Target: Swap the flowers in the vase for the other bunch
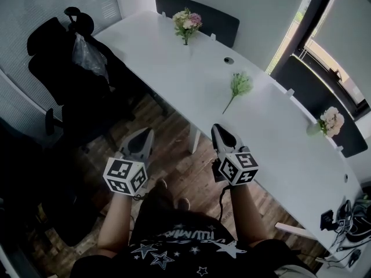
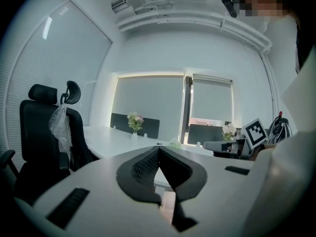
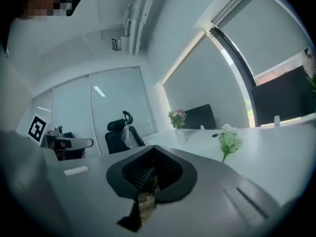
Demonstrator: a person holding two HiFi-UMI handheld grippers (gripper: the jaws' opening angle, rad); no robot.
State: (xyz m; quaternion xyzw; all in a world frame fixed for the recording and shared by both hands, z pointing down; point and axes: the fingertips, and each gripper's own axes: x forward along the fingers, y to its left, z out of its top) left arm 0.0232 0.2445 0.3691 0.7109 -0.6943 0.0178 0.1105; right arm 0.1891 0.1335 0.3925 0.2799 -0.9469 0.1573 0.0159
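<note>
Left gripper (image 1: 145, 134) is hanging over the wooden floor (image 1: 174, 155), just short of the desk edge. Its jaws are meeting at the tips, and nothing is sitting between them. Right gripper (image 1: 219, 130) is hanging alongside it, at the near edge of the white desk (image 1: 278, 138). Its jaws are likewise pressed together and carrying nothing. Both are pointing roughly level toward the desk, and the person (image 1: 174, 248) is holding them out in front, apart from each other.

Ahead of the right gripper, and apart from it, the loose bunch (image 1: 239, 86) is lying flat on the desktop. Its green-and-white head is pointing away and its thin stem is trailing back toward the gripper. Nothing is touching it. Just beyond it a round cable port (image 1: 228, 60) is showing in the desktop.

At the far end of the desk the pink-and-white bouquet (image 1: 186, 23) is standing upright in a small white vase (image 2: 134, 136), close in front of a dark divider panel (image 1: 203, 7). It is well apart from both grippers.

Off to the right, a pale bouquet (image 1: 331, 120) is sitting at the desk's far edge; what is holding it cannot be made out.

To the left of the desk a black office chair (image 1: 55, 68) is standing, with a clear plastic bag (image 1: 88, 55) hanging from it.
</note>
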